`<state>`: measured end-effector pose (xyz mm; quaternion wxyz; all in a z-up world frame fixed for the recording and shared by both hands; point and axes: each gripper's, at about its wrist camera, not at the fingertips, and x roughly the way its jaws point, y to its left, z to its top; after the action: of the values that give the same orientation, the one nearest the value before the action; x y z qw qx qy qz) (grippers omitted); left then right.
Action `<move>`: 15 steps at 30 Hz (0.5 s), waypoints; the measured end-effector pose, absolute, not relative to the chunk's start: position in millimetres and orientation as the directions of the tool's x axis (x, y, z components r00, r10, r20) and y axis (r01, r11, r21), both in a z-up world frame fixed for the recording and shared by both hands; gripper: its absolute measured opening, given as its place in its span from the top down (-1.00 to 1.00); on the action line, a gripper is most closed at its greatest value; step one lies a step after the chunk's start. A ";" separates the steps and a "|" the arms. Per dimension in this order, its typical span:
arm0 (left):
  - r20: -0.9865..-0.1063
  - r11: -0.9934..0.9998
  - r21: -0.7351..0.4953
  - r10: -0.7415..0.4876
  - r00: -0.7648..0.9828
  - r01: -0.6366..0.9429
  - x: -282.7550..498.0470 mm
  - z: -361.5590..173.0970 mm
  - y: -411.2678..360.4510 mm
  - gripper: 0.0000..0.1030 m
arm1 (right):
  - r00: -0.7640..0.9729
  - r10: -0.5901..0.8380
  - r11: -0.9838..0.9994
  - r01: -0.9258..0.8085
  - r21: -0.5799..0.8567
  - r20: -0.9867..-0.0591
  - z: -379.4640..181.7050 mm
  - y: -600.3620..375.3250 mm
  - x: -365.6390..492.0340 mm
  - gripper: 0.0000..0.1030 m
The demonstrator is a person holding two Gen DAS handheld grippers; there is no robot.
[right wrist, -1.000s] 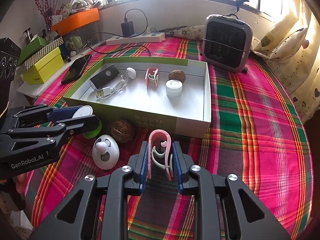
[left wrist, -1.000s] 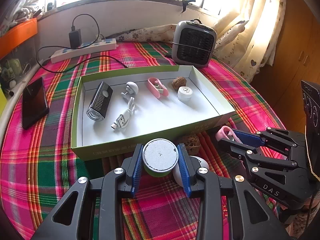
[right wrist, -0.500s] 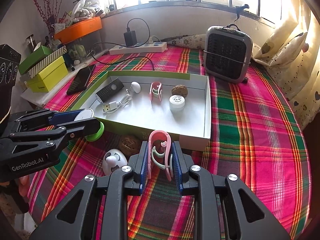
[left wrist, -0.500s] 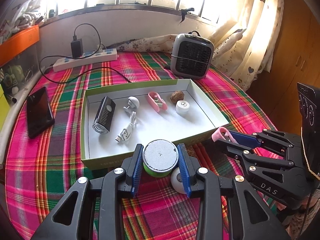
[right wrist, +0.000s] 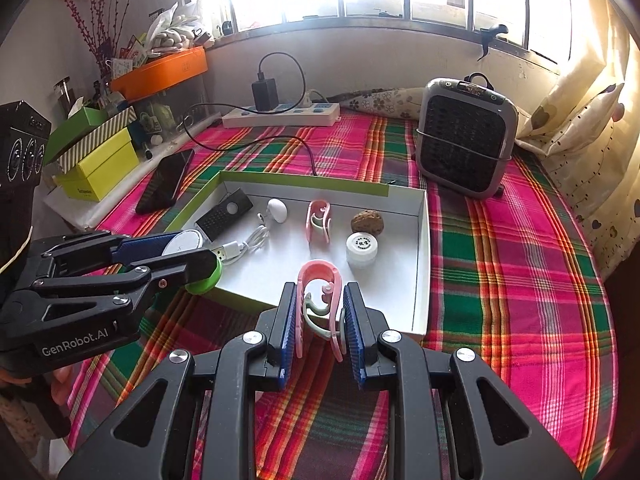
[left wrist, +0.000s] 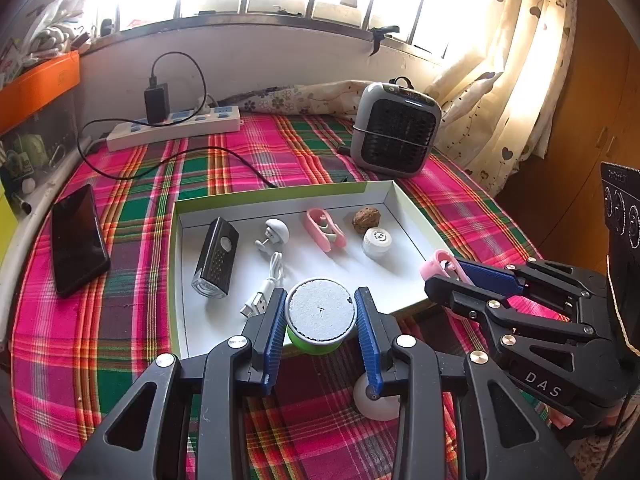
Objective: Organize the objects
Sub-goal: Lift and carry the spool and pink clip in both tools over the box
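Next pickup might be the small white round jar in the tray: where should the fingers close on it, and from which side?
Grip the small white round jar across its short cylindrical wall, coming from above. It stands upright with its lid up, and the brown walnut sits close behind it, so place the fingers left and right.

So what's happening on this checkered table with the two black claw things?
A person is sorting small items into a shallow white box. The left gripper holds a round green-rimmed container between its fingers, near the box's front edge. The right gripper is shut on a pink clip. The box already holds a matching pink clip, a small white jar and a black device.
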<state>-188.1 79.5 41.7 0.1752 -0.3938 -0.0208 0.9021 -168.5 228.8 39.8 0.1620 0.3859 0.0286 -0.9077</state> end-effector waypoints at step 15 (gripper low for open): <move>-0.734 -0.939 -0.192 0.330 -0.594 -0.284 -223.6 20.2 76.8 0.38 | -0.601 -0.288 -0.943 0.313 0.112 -0.745 22.1 222.5 -211.4 0.54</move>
<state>-223.6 76.8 20.2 0.1718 -0.4165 -0.0275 0.8923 -211.4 222.5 22.1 0.1682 0.4139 0.0150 -0.8945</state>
